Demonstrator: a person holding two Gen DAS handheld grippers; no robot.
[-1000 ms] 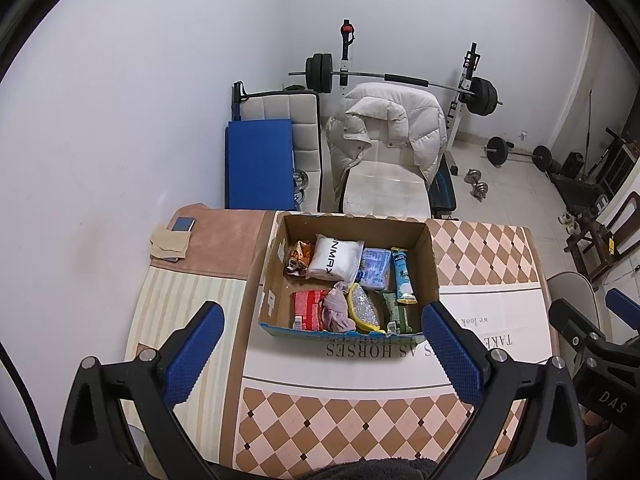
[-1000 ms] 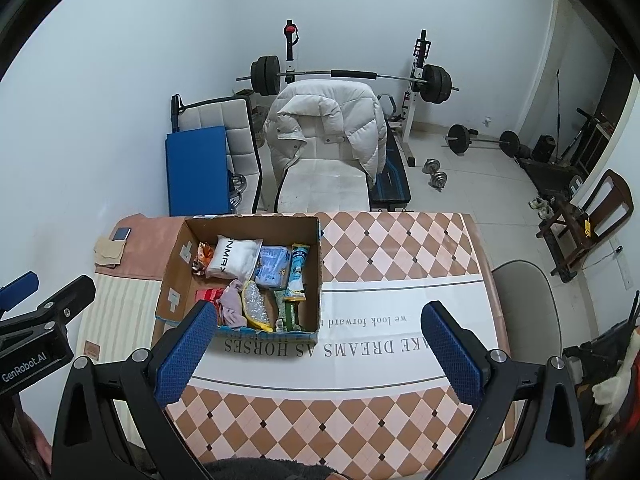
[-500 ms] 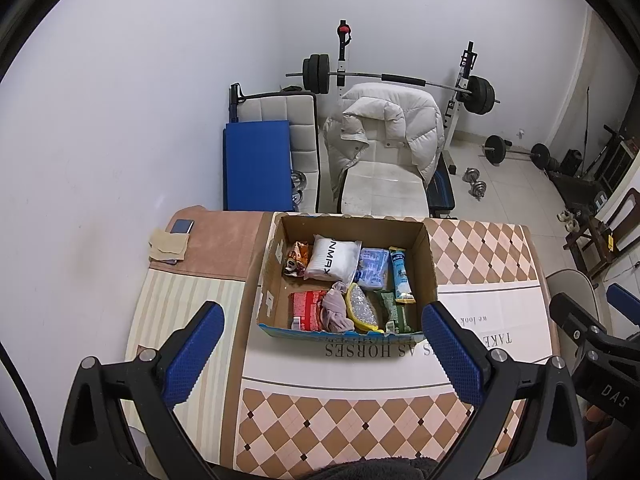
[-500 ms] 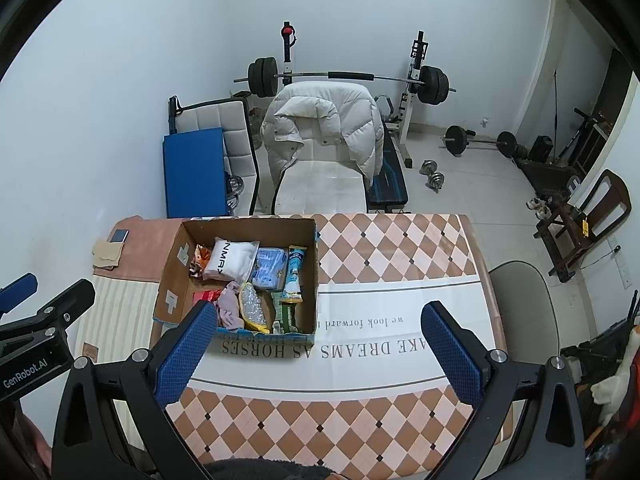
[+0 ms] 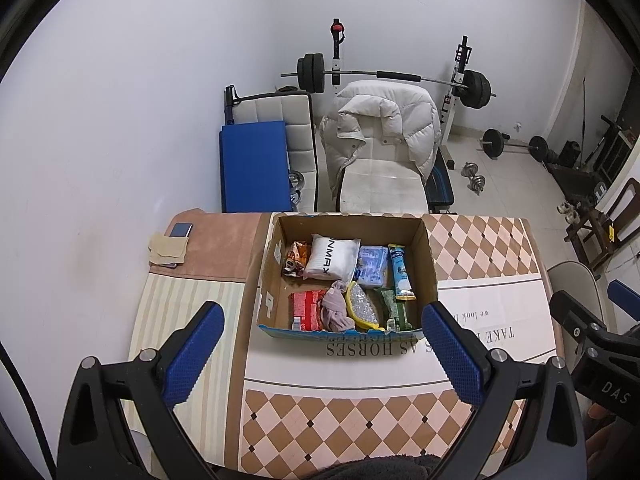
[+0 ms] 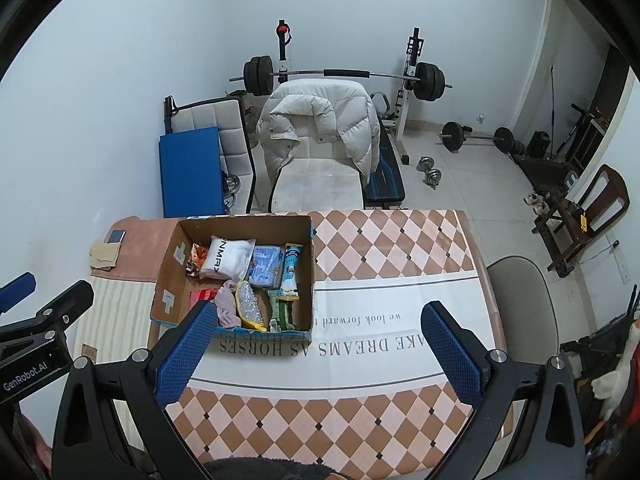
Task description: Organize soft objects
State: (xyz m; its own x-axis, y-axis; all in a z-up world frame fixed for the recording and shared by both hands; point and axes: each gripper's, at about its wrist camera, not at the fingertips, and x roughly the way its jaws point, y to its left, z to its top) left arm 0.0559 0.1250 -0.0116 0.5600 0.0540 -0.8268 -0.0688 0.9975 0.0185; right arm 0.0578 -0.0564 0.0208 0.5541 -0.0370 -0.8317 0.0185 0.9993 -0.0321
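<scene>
Left wrist view: left gripper [image 5: 322,354] and right gripper [image 6: 318,350] spread wide, empty, above cardboard box [image 5: 272,276] of soft packets on table [image 5: 352,412].

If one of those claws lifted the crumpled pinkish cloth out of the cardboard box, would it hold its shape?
Probably not. The crumpled pinkish cloth lies bunched in loose folds, so it would likely droop and dangle. It looks light for its size. Packets press against it inside the cardboard box, so it might drag on a neighbour as it rises.

Left gripper [image 5: 322,342] held high, jaws spread wide, nothing between its blue pads [image 5: 196,350]; right gripper [image 6: 320,340] likewise agape and empty. Both side by side, angled downward.
</scene>
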